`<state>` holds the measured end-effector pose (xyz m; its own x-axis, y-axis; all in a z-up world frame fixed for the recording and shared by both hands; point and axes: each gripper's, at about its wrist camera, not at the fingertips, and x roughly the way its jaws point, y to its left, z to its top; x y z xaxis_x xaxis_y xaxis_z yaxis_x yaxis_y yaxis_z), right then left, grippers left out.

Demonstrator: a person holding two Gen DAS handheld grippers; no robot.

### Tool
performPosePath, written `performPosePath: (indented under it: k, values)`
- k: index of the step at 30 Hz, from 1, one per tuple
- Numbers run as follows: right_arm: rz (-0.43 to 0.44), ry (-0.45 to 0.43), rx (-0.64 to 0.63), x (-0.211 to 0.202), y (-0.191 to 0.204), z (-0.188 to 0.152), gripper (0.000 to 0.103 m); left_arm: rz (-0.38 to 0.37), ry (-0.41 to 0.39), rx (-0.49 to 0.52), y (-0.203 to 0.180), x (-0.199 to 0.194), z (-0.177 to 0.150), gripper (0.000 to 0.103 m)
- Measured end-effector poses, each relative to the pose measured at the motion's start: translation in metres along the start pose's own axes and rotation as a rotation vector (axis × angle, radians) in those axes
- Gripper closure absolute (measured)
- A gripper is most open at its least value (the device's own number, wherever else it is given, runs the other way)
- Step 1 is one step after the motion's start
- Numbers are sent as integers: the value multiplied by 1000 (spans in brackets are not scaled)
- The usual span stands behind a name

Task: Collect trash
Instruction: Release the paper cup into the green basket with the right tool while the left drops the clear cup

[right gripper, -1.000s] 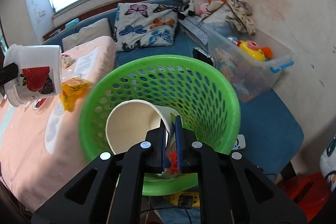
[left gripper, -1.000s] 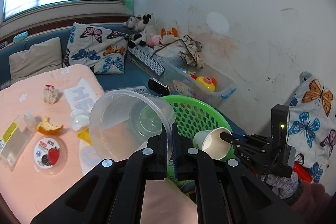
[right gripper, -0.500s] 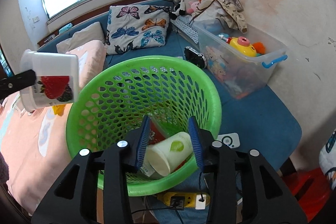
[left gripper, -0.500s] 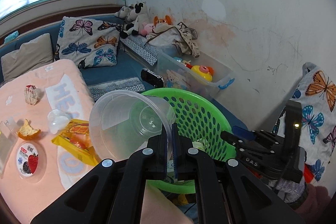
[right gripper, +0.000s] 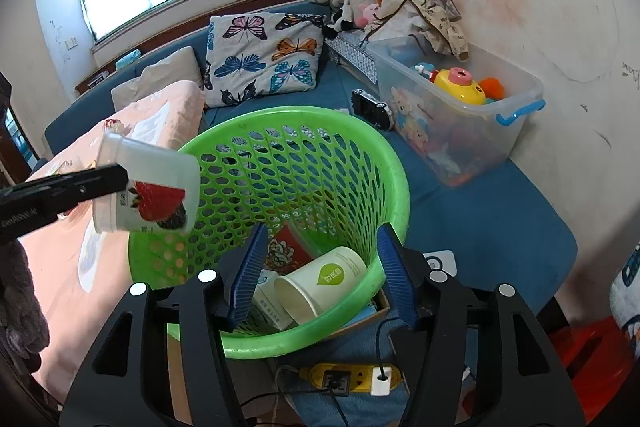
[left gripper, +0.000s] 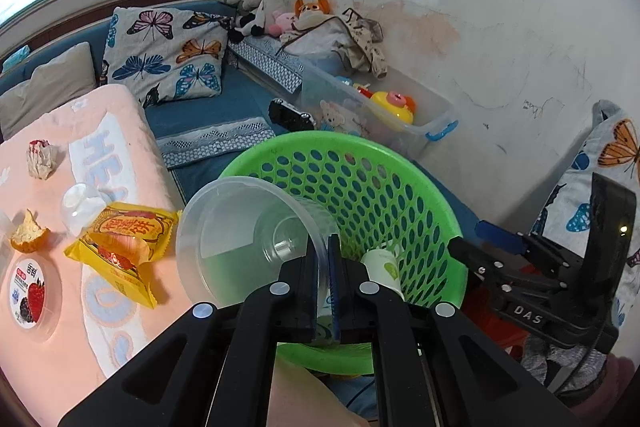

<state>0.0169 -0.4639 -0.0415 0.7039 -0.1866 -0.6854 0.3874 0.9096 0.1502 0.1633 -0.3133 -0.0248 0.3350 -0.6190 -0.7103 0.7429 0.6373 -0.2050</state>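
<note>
My left gripper [left gripper: 323,279] is shut on the rim of a clear plastic yogurt tub [left gripper: 248,239], held tilted over the left edge of the green mesh basket [left gripper: 420,187]. From the right wrist view the same tub [right gripper: 148,187] shows a strawberry label beside the basket [right gripper: 384,155]. My right gripper [right gripper: 320,271] hangs over the basket with its jaws opening and nothing pressed between them. A white paper cup [right gripper: 320,283] with a green leaf mark lies on its side in the basket below, beside a red wrapper [right gripper: 286,249].
On the pink blanket [left gripper: 48,323] lie a yellow snack packet [left gripper: 120,247], a strawberry lid [left gripper: 28,291], an orange peel [left gripper: 28,237], a crumpled tissue [left gripper: 40,159] and a small clear cup [left gripper: 82,207]. A clear toy bin [right gripper: 460,115] stands behind the basket. A yellow power strip [right gripper: 344,379] lies below.
My right gripper opened and the paper cup dropped into the basket. My left gripper carried the yogurt tub rightward and down, from over the blanket to the basket's rim.
</note>
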Motion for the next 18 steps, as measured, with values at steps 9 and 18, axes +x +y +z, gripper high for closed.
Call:
performPosePath:
  k: [9,18]
  values:
    - [14,4,-6,3,4,0,44,-3,23,0,1,8,-2,97]
    - [17,0,-12,1,8,0,42,0,14,-4,-1,5,-2,87]
